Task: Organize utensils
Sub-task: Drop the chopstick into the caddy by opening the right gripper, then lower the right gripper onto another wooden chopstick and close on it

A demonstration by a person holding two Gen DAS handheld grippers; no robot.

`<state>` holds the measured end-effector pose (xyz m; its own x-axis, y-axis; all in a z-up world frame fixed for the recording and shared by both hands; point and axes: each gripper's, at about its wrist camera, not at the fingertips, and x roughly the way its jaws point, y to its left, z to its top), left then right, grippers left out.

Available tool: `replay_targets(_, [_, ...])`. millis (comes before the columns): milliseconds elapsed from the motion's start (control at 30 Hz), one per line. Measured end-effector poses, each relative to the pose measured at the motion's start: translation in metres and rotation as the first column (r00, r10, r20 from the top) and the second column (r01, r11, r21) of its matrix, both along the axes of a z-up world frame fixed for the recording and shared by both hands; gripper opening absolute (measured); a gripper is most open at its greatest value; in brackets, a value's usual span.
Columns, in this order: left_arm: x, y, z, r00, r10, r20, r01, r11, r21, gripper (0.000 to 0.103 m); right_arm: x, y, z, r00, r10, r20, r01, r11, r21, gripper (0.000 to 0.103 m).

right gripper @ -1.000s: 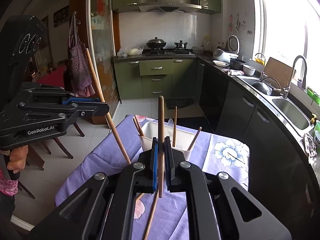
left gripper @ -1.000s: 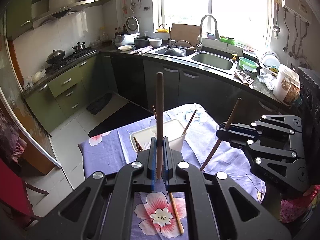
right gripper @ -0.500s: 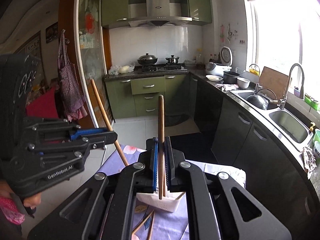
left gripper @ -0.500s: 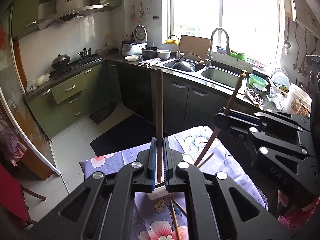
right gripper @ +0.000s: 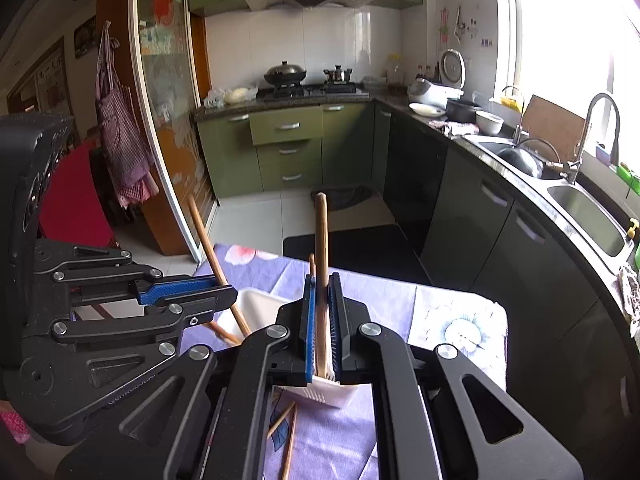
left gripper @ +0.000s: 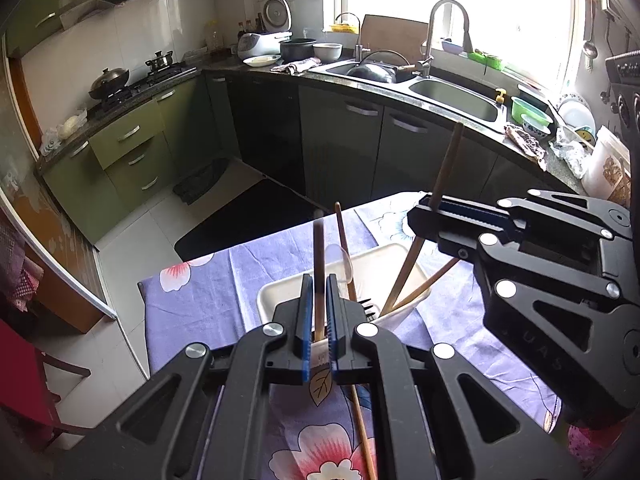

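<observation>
On the bench (left gripper: 208, 304), which is covered by a purple floral cloth (left gripper: 460, 320), stands a white utensil basket (left gripper: 280, 294). Several wooden chopsticks already lean inside the basket, together with a translucent spoon (left gripper: 343, 266). More chopsticks (left gripper: 365, 432) lie loose on the cloth in front of the basket, directly below the left hand-held gripper (left gripper: 319, 332).

The left hand-held gripper is clenched on one dark wooden chopstick (left gripper: 319, 280), held upright between its blue pads, just in front of the basket's near rim. The right hand-held gripper (right gripper: 320, 332) is likewise clamped on a single upright chopstick (right gripper: 321, 264), positioned over the near end of the basket. In the left wrist view, the lower end of the right chopstick sits among the sticks in the basket. Each gripper body partly blocks the other camera's view of the basket.

Beyond the bench are a dark floor mat (right gripper: 352, 246), green cabinets (right gripper: 286, 148), a stove with a wok (right gripper: 285, 74) and a double sink (left gripper: 452, 96).

Raised lettering on the left gripper's side is blurred and cannot be read with certainty.
</observation>
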<state>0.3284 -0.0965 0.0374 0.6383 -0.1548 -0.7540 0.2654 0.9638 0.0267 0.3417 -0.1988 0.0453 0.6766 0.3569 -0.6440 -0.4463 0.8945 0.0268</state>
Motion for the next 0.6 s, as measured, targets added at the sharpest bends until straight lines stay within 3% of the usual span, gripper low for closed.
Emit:
replay_targets(133, [-0.004,0.001,-0.007,1.0,0.003,-0.015,-0.003,1.0,-0.003,0.007,-0.007,-0.002,-0.013,1.0,0.001,-0.007,-0.001,1.0,-0.009,0.007])
replay_targets(267, [-0.018,0.001,0.002,1.0,0.001,0.01,-0.001,1.0,-0.006,0.009,-0.027,-0.007,0.0,0.999,0.001,0.042,-0.001,1.0,0.001,0.007])
replay_targets(433, [-0.049,0.001,0.019,0.999,-0.004,0.052,0.004,1.0,-0.009,0.019,-0.075,-0.023,0.025,0.993,0.022,0.116,-0.027,0.999,0.042,0.008])
replay_targets(533, [-0.07,-0.001,0.008,0.999,-0.016,0.029,0.017,1.0,-0.002,0.019,-0.106,-0.034,0.019,0.991,0.029,0.128,-0.034,0.999,0.035,0.011])
replay_targets(600, [-0.083,-0.004,-0.013,1.0,-0.02,-0.015,0.02,1.0,0.006,0.019,-0.12,-0.043,-0.002,0.995,0.03,0.099,-0.032,0.999,0.024,0.016])
